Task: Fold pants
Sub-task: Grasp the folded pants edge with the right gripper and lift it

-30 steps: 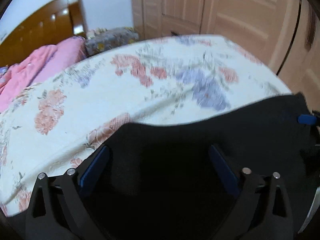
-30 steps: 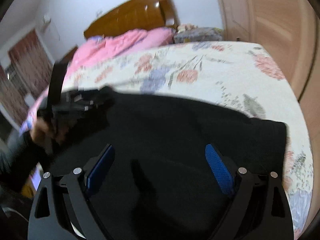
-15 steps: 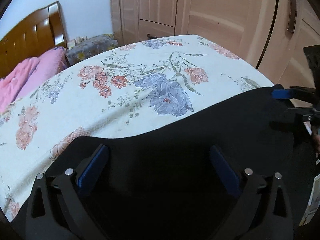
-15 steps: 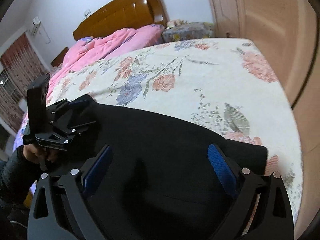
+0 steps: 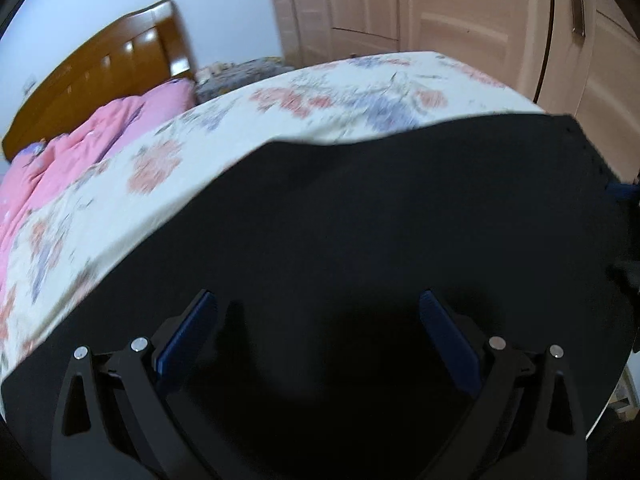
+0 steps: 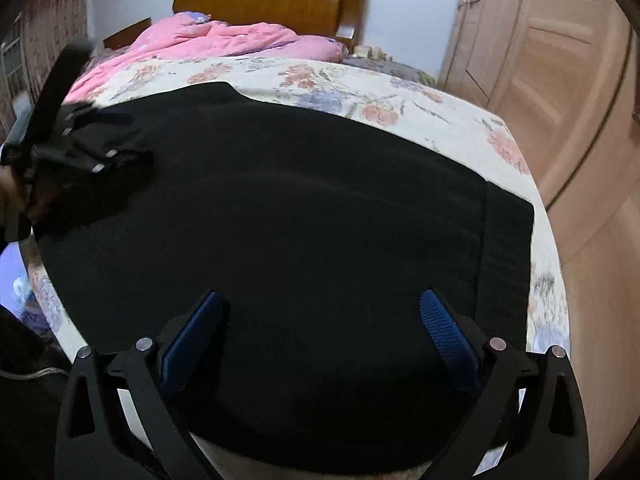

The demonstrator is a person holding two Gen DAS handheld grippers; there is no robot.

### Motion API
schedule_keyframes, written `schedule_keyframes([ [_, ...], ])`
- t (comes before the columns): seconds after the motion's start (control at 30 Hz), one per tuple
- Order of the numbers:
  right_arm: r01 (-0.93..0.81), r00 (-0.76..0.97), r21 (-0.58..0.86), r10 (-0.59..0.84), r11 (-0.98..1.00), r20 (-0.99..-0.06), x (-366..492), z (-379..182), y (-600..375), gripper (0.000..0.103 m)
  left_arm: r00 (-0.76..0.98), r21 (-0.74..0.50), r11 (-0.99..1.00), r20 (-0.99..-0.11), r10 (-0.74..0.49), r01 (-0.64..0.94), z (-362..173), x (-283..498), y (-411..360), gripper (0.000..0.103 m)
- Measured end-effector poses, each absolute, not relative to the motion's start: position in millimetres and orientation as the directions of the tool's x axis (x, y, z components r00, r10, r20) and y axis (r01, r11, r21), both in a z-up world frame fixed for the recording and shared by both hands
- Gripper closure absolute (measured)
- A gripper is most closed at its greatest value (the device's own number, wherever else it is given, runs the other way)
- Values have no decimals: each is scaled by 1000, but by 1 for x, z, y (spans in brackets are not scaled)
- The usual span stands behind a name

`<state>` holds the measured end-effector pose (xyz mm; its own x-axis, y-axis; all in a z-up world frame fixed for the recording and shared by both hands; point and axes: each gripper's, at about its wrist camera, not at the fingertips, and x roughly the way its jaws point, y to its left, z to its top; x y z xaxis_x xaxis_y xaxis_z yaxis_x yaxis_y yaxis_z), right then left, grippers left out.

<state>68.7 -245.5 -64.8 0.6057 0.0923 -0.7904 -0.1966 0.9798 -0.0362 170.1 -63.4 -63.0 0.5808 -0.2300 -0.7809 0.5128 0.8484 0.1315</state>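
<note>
We count 1 bed (image 6: 460,120) filling most of both views, covered by 1 cream bedsheet (image 5: 120,208) printed with red and purple flowers. 1 brown wooden headboard (image 6: 276,0) stands at its far end. 1 run of light wooden wardrobe doors (image 5: 460,12) lines the wall beside the bed; the number of doors we cannot settle.

We log 1 pair of black pants (image 6: 300,208), lying flat on the near part of the bed and spread across its width. In the right wrist view, 1 narrower strip of the same black cloth shows along their right edge, set off by a seam or fold line. 1 pink quilt (image 6: 216,40) lies bunched at the head of the bed, well apart from the pants. 1 patterned pillow or bundle (image 5: 240,76) sits beside the quilt near the headboard; it is too blurred to name more closely.

We list 2 tools. The left hand-held gripper (image 5: 316,336) stands wide above the pants, its 2 blue pads clear of the cloth, nothing between them. The right hand-held gripper (image 6: 320,332) also hangs over the pants; its jaws are opening, already wide, with nothing gripped. 1 hand (image 6: 10,188) shows at the left edge of the right wrist view, behind the left tool.
</note>
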Motion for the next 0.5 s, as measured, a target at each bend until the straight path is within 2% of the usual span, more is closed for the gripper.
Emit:
schedule_keyframes([
  [0.07, -166, 579, -20, 81, 986, -811, 69, -59, -252, 7, 606, 145, 863, -767, -212, 485, -61, 157, -47, 2],
  [0.17, -122, 585, -72, 13, 990, -811, 67, -44, -248, 7, 657, 156, 889, -730, -189, 429, -52, 142, -17, 2],
  [0.27, -180, 618, 3, 115, 984, -778, 68, -33, -228, 7, 681, 151, 918, -716, -154, 366, -53, 137, 16, 2],
  [0.4, -276, 598, -64, 120, 959, -792, 83, -38, -175, 7, 708, 144, 958, -702, -76, 246, -46, 136, 68, 2],
  [0.5, -377, 577, -9, 227, 926, -785, 103, -34, -125, 7, 725, 79, 992, -689, -19, 102, -35, 139, 138, 2],
])
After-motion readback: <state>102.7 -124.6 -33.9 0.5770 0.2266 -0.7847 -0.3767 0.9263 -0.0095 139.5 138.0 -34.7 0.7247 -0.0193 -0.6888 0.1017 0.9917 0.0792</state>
